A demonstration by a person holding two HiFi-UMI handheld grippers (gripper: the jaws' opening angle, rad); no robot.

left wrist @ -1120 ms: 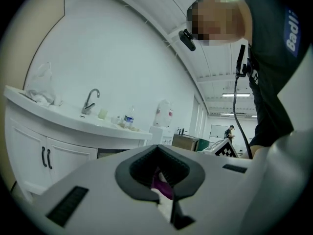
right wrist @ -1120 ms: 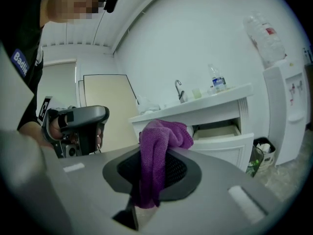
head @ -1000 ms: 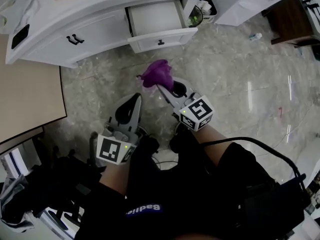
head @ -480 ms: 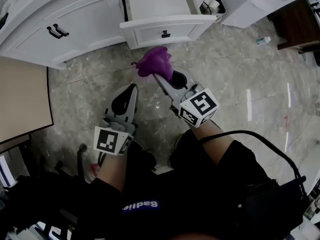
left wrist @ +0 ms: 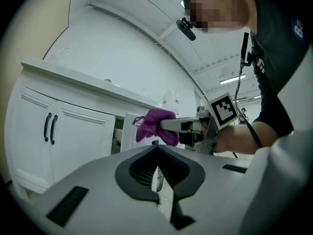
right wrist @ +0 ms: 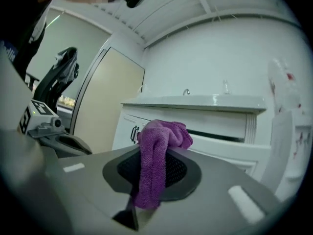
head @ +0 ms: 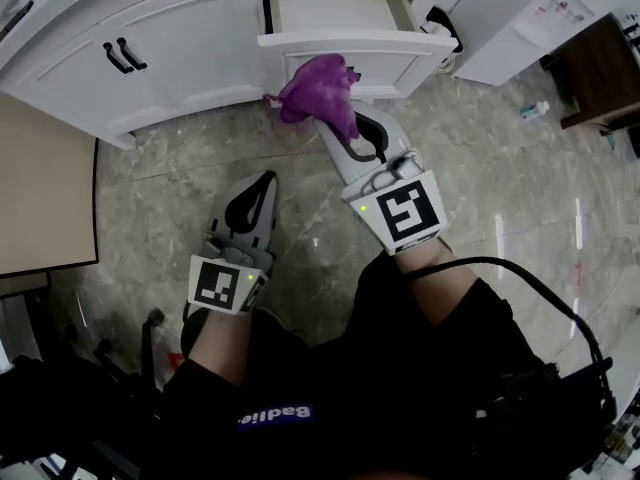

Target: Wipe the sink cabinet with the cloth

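Note:
The white sink cabinet (head: 170, 58) runs along the top of the head view, with one drawer (head: 335, 38) pulled open. A crumpled purple cloth (head: 318, 90) is clamped in my right gripper (head: 332, 120), just in front of the drawer's front panel; whether it touches the panel I cannot tell. In the right gripper view the cloth (right wrist: 155, 168) hangs out between the shut jaws, with the cabinet (right wrist: 195, 114) beyond. My left gripper (head: 262, 182) hangs lower over the floor, shut and holding nothing. The left gripper view shows its closed tips (left wrist: 156, 148) and the cloth (left wrist: 156, 125) beyond them.
Two black handles (head: 122, 55) sit on the cabinet doors at left. A beige panel (head: 45, 198) stands at the left edge. There is a small bin (head: 445, 30) to the right of the drawer. A dark wooden piece (head: 600, 78) and a small bottle (head: 536, 109) are at right on the marble floor.
The right gripper has carried the cloth forward from over the floor up to the open drawer's front. The cabinet is now nearer. The left gripper stays shut and low.

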